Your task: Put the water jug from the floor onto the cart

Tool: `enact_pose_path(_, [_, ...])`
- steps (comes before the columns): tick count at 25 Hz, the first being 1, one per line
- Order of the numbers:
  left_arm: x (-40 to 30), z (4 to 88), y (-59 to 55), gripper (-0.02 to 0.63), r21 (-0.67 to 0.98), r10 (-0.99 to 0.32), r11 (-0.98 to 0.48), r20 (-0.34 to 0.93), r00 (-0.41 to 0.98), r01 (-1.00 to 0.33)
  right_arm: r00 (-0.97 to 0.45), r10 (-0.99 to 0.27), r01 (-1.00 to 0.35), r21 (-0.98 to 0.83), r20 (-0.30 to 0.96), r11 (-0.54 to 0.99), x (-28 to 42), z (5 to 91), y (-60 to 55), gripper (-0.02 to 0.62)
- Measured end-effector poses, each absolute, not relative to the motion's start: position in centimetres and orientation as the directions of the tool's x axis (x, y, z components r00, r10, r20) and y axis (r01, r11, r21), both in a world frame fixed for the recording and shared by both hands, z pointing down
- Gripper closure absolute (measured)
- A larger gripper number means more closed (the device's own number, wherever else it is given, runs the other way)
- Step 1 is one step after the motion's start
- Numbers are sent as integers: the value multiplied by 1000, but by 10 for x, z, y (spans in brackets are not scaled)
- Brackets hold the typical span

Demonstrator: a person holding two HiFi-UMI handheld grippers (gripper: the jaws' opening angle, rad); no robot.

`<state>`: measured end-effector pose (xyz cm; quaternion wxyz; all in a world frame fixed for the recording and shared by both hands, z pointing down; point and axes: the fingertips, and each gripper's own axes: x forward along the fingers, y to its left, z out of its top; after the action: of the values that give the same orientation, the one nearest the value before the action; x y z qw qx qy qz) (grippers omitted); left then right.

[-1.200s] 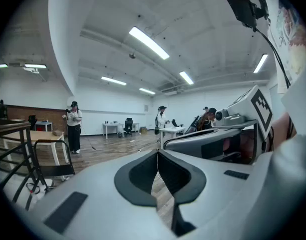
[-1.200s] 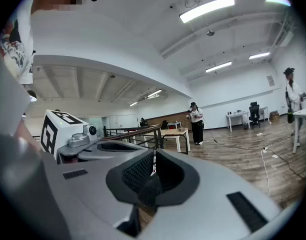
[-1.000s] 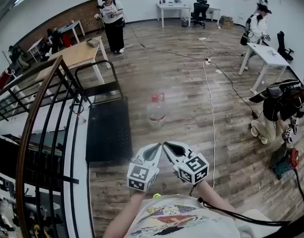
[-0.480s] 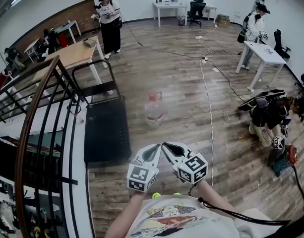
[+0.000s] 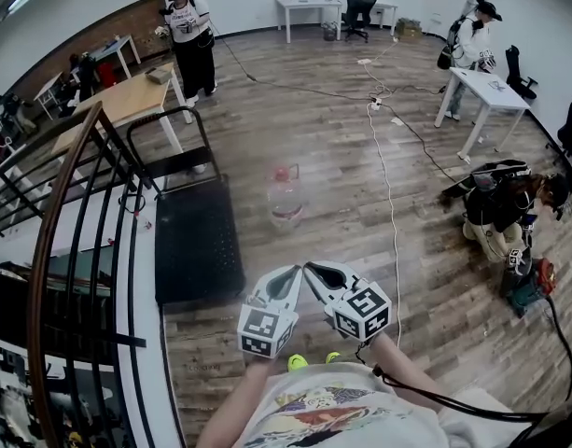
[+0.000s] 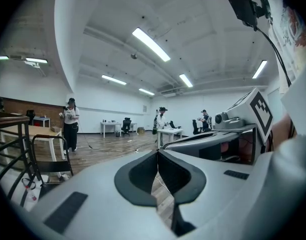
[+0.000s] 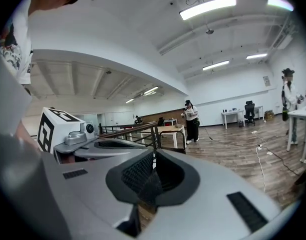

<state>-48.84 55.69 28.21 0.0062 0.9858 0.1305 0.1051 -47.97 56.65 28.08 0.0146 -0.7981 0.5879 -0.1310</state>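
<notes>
Both grippers, left gripper (image 5: 287,273) and right gripper (image 5: 313,270), are closed and empty, low in the middle. The water jug (image 5: 284,199) stands on the floor mid-picture, near the right side of the cart (image 5: 197,250). It looks smooth and likely heavy, so grab near its red top.

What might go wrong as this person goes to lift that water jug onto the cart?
1. The jug looks round and smooth, so it may slip when gripped.
2. A white cable lies on the floor right of the jug; a foot might catch it.
3. The cart is a flat deck with no rim that I can see, so a badly set jug might tip off.
</notes>
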Motion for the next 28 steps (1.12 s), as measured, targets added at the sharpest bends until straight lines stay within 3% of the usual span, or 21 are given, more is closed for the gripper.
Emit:
enact_pose_path(13, [-501,288,527,595,70,251,-968,198,948,242,259,-929,-939,-157,263,-306,-493,289,536,569])
enact_pose_path(28, [-438,308,503,595,67,218,-976,243,945,208,237,-935,-940,-179,265,-289,-431,312,513,569])
